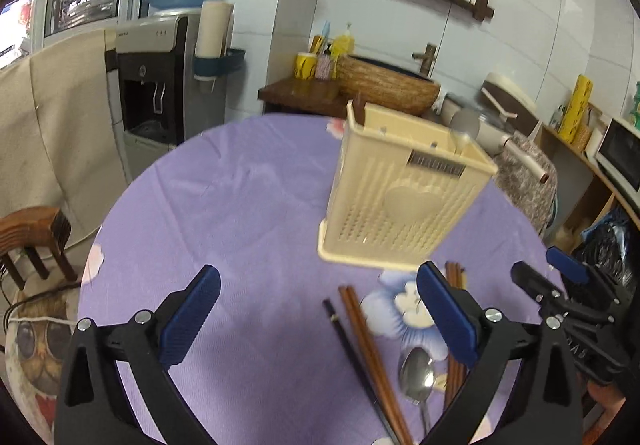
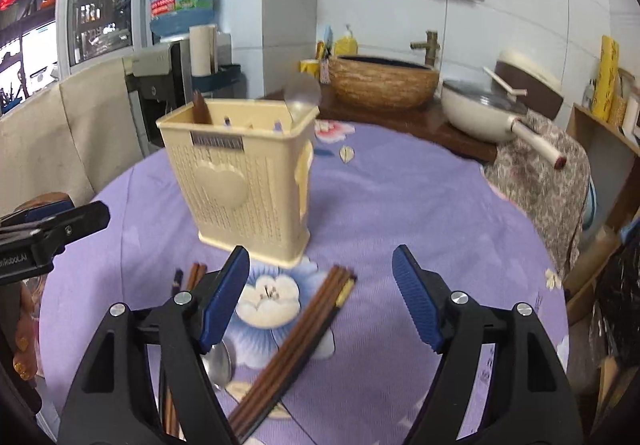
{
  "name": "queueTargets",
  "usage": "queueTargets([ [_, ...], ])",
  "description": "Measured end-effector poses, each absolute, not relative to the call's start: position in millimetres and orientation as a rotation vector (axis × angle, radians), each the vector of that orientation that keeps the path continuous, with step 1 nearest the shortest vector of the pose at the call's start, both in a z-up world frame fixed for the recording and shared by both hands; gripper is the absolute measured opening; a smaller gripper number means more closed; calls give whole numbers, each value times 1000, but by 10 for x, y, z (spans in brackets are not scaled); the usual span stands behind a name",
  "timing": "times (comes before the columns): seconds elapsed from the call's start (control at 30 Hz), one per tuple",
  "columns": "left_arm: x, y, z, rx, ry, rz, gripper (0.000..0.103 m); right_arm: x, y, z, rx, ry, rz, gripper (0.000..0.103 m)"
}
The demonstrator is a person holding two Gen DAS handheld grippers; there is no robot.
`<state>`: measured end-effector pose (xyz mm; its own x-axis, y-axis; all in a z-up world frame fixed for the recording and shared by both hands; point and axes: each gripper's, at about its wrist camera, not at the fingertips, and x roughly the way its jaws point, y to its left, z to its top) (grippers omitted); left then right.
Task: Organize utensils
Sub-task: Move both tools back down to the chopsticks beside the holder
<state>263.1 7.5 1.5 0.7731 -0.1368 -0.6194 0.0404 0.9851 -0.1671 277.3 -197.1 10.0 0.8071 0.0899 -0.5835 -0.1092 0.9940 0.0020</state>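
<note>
Two utensils, a brown handle and a spoon, stand in the cream holder (image 2: 244, 181) on the purple tabletop (image 2: 400, 205), chopsticks (image 2: 296, 345) before it, left tongs (image 1: 320, 317) and right tongs (image 2: 320, 297) gaping empty.

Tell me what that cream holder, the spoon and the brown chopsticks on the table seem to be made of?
The cream holder looks like moulded plastic: matte, with rows of small holes and a raised heart. The spoon appears to be polished metal, probably steel, since its bowl is silvery and shiny. The brown chopsticks look like dark wood or bamboo with a dull finish, though plastic cannot be ruled out.
</note>
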Motion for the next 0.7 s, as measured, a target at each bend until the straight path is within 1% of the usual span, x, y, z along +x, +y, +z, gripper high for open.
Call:
queueTargets([
  [0.2,2557,102,-294,-125,752,-79,97,2747,-2098,-221,-5,723,75,74],
  [0.3,2531,98,-409,-116,774,-70,93,2758,-2125,-376,0,769,64,72],
  [0.37,2534,83,-474,-121,796,-78,83,2781,-2125,-465,5,795,61,67],
  [0.4,2540,75,-507,-122,809,-80,81,2812,-2132,-496,9,810,60,63],
  [0.47,2533,49,-546,-116,822,-80,73,2865,-2137,-581,24,843,54,57],
  [0.5,2530,30,-566,-114,827,-83,71,2889,-2142,-620,35,856,52,54],
  [0.57,2537,7,-599,-113,838,-87,68,2939,-2150,-687,61,881,55,52],
  [0.63,2539,-10,-629,-112,848,-88,65,3006,-2156,-747,85,909,54,46],
  [0.7,2542,-24,-652,-108,852,-87,64,3060,-2172,-781,107,928,48,43],
])
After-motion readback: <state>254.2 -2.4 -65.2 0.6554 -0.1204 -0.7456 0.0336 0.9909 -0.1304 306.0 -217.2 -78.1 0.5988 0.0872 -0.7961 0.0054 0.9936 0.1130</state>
